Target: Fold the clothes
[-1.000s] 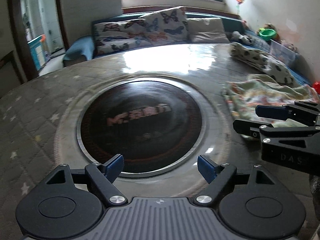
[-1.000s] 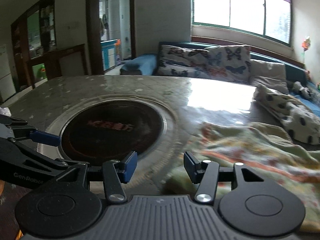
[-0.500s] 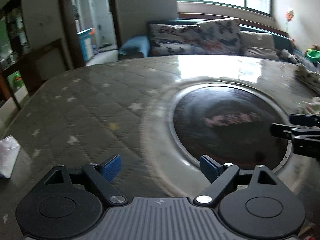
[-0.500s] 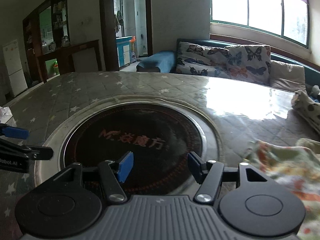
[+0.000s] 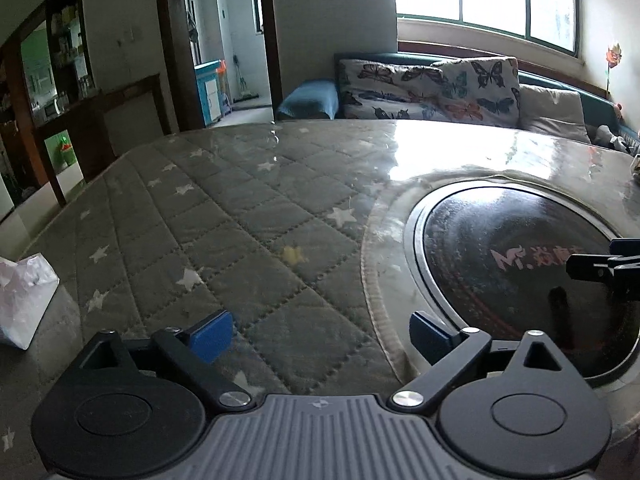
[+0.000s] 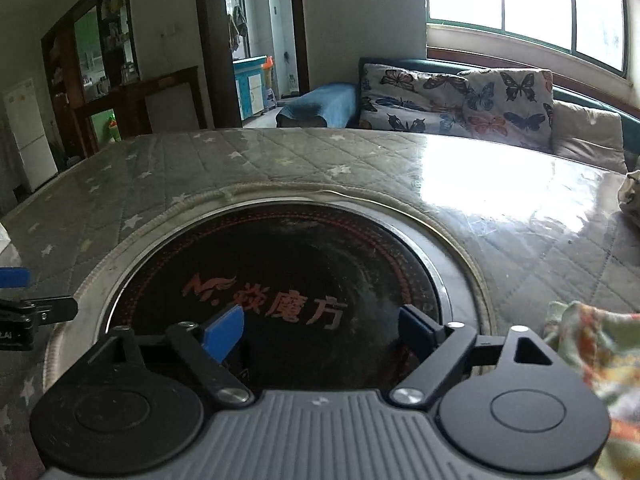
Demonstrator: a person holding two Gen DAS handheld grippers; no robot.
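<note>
nothing held yet, the cloth waits at my right

i judge that i am at the very start: no garment is gripped or spread. my left gripper hangs over the grey quilted star-patterned table cover, its blue-padded jaws wide apart with nothing between them. my right gripper hangs over the round black glass hotplate sunk in the middle of the table, jaws likewise wide apart and empty.

the thing to fold, a crumpled pale cloth with orange and green print, lies near the right edge of the table, just beside my right gripper's body; only part of it shows, and only in the right wrist view. a second, spotted cloth peeks in farther along that edge.

the next move, as i judge it, calls for swinging both grippers toward the right edge, finding a hem or corner, and pinching only one layer so the cloth can be drawn out flat over the cover. the glossy film on the cover may let the cloth slide.

writing: the hotplate bears a pink logo, an "m"-like mark followed by chinese characters that i read as 焱魔方, though the first is uncertain. a white crumpled bag at the left edge shows no legible print.
</note>
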